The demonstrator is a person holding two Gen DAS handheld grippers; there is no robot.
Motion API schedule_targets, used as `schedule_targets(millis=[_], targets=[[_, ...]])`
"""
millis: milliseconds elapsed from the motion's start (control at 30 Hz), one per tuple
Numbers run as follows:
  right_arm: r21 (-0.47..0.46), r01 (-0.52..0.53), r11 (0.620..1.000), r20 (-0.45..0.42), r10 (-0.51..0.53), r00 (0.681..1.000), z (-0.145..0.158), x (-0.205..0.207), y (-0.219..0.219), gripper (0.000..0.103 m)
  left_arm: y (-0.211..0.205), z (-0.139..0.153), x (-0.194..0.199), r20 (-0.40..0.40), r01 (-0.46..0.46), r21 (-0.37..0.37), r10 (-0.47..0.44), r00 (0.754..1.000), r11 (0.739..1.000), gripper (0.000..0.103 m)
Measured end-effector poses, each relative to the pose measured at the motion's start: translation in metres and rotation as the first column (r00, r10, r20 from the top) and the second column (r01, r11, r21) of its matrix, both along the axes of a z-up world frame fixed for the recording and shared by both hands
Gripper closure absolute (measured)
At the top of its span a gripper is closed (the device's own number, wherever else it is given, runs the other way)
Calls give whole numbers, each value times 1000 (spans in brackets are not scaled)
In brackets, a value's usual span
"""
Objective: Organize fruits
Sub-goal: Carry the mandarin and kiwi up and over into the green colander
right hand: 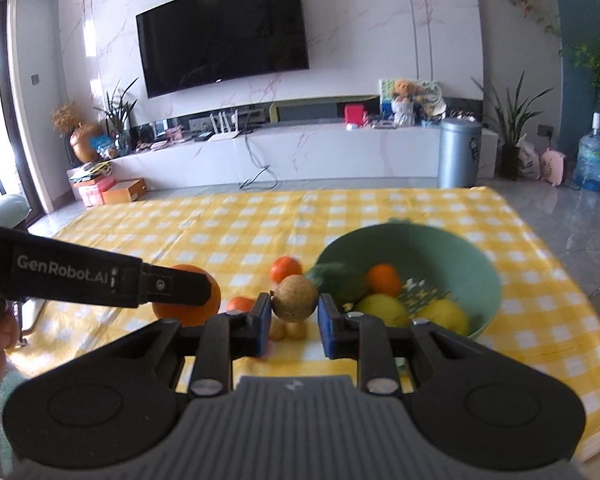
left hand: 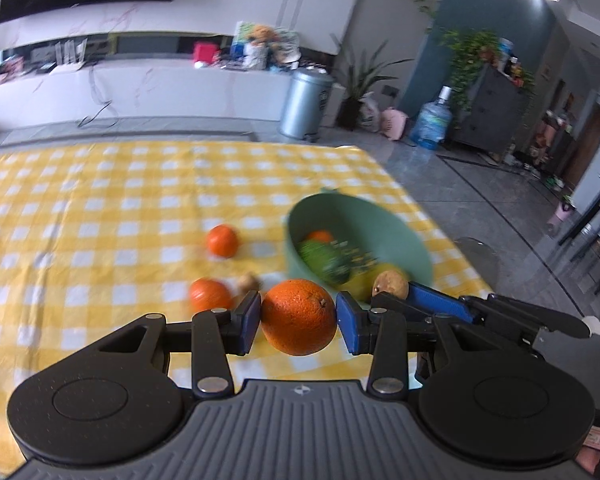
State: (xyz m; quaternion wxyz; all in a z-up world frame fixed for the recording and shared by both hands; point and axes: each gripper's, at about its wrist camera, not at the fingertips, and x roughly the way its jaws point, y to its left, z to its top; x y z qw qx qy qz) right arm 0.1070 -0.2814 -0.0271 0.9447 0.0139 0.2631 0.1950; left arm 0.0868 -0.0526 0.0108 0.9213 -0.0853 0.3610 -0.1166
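A: Item one, left gripper (left hand: pixel 298 320). Contents?

B: One large orange (left hand: pixel 299 316), pinched at its widest part between the blue pads, clear of the desk (left hand: pixel 80 208). Gripping across the middle likely keeps a round fruit from rolling out.

A: Item two, right gripper (right hand: pixel 294 316).

B: Clenched on a small brown round fruit (right hand: pixel 294 298), rough-skinned, kind not identifiable. It is also held in the air, just beside the rim of the green bowl (right hand: pixel 488 276).

A: Bowl contents?

B: One small orange (right hand: pixel 383 279), two yellow fruits (right hand: pixel 380 308), something dark green (right hand: pixel 332 276) and a patterned item too blurred to name. The bowl stands near the desk's right edge and serves, by my reading, as the collection point.

A: Loose stock on the yellow checked cloth?

B: Two small tangerines (left hand: pixel 222 241) left of the bowl, and small brown pieces (right hand: pixel 288 330) under the right gripper.

A: Status?

B: Both fruits appear bound for the bowl, and neither is over it yet. Loose items remain, so sorting looks partly done.
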Motion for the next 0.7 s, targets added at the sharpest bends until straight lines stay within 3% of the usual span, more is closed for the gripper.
schedule_targets(millis=[333, 700], targets=[[-86, 60, 994, 30, -58, 998, 16, 19, -58, 81, -72, 14, 32, 25, 149, 42, -150, 988, 988, 57], [-202, 24, 979, -36, -32, 999, 5, 63, -86, 82, -118, -6, 78, -47, 245, 108, -241, 969, 964, 57]])
